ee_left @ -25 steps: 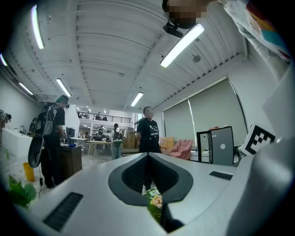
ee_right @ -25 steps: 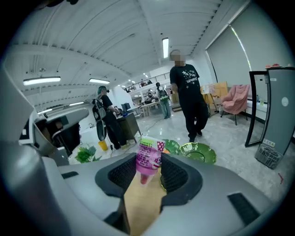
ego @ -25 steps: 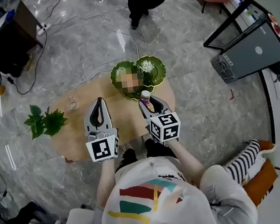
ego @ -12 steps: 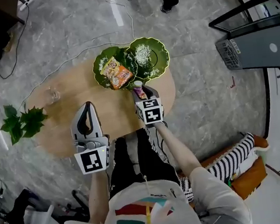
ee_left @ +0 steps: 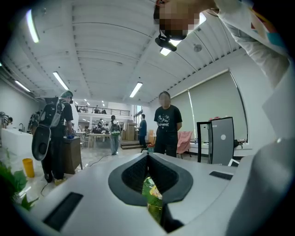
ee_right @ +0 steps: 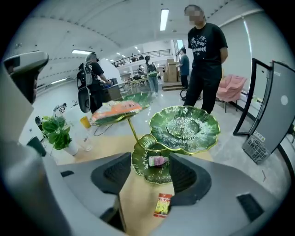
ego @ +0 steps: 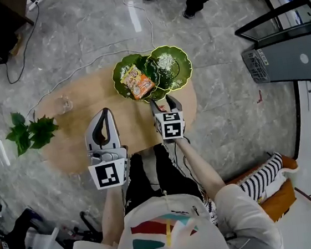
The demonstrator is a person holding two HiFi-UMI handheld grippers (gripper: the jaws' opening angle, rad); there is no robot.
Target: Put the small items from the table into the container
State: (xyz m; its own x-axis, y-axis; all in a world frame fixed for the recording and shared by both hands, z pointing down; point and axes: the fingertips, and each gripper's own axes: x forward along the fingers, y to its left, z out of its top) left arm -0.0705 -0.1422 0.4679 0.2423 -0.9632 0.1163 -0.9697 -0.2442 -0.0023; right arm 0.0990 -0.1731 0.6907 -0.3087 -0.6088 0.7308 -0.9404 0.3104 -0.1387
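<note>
Two grippers work over the pale wooden surface (ee_right: 136, 207). The right gripper (ee_right: 150, 177) points down at the three-tiered green leaf-shaped dish with gold rims (ee_right: 203, 133). Its jaws are opening, with nothing pressed between the pads. A small pink wrapped item (ee_right: 158, 161) lies released in the lowest leaf, framed by the spread jaws, and a flat orange snack packet (ee_right: 117, 110) rests on another tier. A small red-and-yellow sachet (ee_right: 162, 205) is not yet in the dish: it lies on the surface just beside the inner face of one jaw. The left gripper (ee_left: 148, 159) is clenched on a thin green foil packet (ee_left: 152, 196) and is held back from the dish. The likeliest trouble, as I judge it, is the low leaf's rim. It sits close to the open jaws (the stand looks light on its thin stem), so a careless reach for the sachet could knock it and spill what is already in. The sachet is flat, so the jaws may slide over it or push it away. The green packet is pinched along a narrow strip and could slip out on the way.
</note>
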